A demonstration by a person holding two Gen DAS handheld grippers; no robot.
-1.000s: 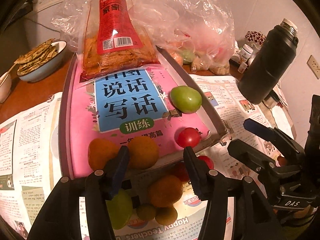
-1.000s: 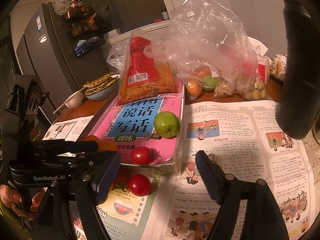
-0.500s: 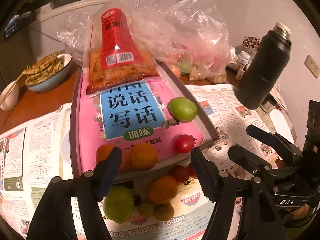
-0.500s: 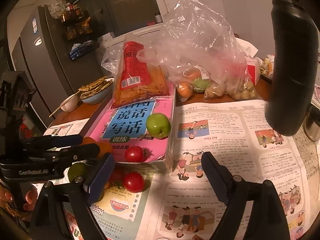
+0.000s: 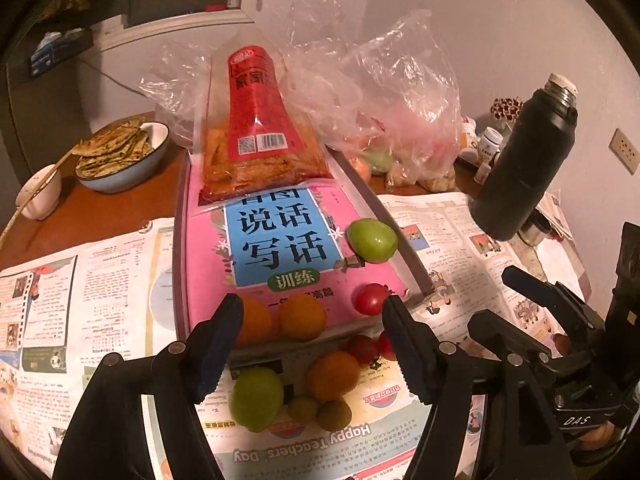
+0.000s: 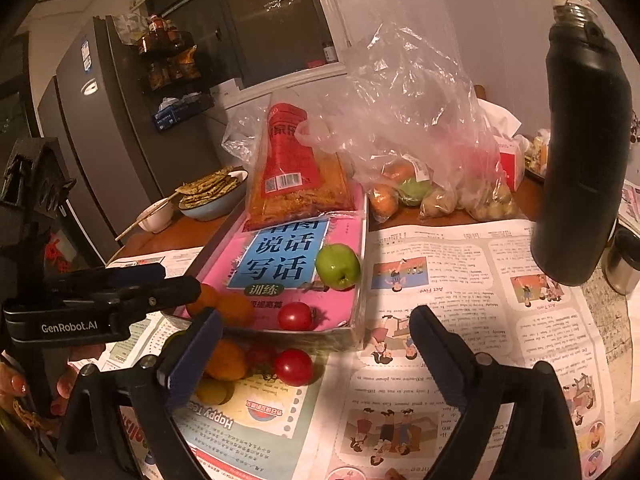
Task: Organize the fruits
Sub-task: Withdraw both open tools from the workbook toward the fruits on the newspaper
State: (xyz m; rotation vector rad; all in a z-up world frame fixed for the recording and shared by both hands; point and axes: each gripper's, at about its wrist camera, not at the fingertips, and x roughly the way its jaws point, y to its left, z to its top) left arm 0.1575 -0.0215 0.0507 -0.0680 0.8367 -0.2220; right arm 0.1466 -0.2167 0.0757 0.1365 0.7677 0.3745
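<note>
Oranges on tray; tomatoes on newspaper.

Both grippers are showing black plastic arms with round metal rivets and dark blue ribbed pads. The left gripper is wearing white "GenRobot.AI" lettering; the right gripper is wearing "DAS". Painted fingernails are showing beneath that lettering.

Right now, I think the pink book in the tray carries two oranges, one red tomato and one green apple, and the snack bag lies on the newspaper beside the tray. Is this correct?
Not quite. The snack bag does not lie on the newspaper; it rests on the far end of the pink book, inside the tray. The left wrist view shows this. The two oranges, the red tomato and the green apple on the book are right.
</note>
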